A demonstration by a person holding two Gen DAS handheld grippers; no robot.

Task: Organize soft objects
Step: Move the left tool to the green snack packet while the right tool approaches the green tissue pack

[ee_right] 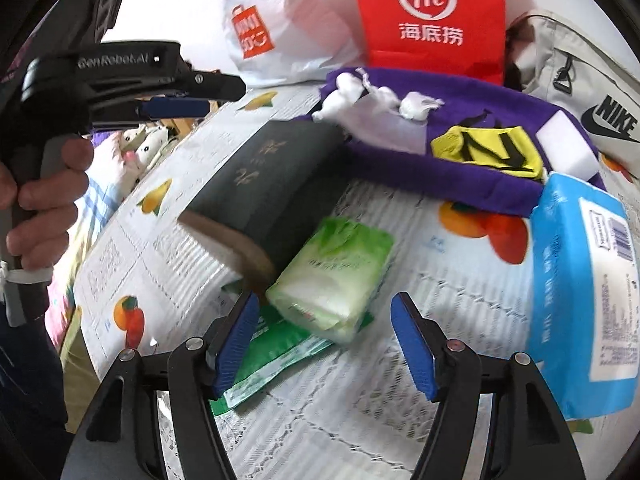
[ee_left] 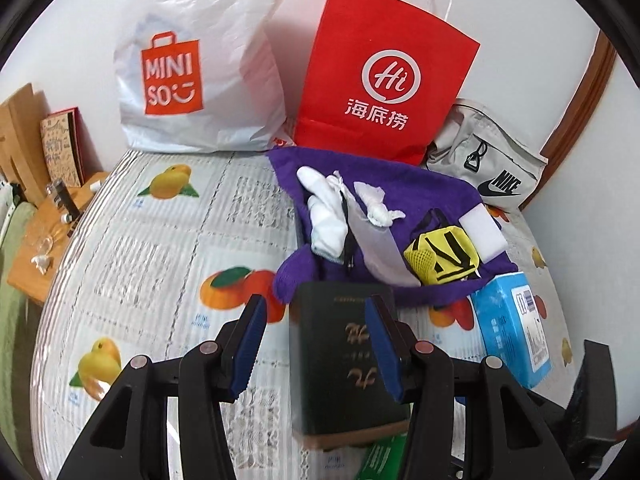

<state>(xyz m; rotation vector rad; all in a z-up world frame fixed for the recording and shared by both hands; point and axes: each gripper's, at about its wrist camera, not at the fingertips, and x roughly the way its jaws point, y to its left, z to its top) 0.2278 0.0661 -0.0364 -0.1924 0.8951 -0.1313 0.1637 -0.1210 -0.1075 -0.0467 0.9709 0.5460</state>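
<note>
Both grippers hover with jaws apart and empty: the left gripper (ee_left: pixel 314 344) partly open over the dark book (ee_left: pixel 344 364), the right gripper (ee_right: pixel 326 344) wider above the green tissue pack (ee_right: pixel 332 276) on the tabletop (ee_right: pixel 360 400). Socks (ee_left: pixel 326 210) and a yellow pouch (ee_left: pixel 440 256) lie on the purple towel (ee_left: pixel 420 196) behind

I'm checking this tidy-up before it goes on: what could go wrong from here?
1. The green tissue pack leans on the dark book; if the open right gripper lifts it, the flat green packet beneath may drag along.
2. The left gripper hangs open over the book, a hard item, so it might grab the wrong thing.
3. The small white wads lie loose on the purple cloth; pulling the cloth may scatter them.
</note>
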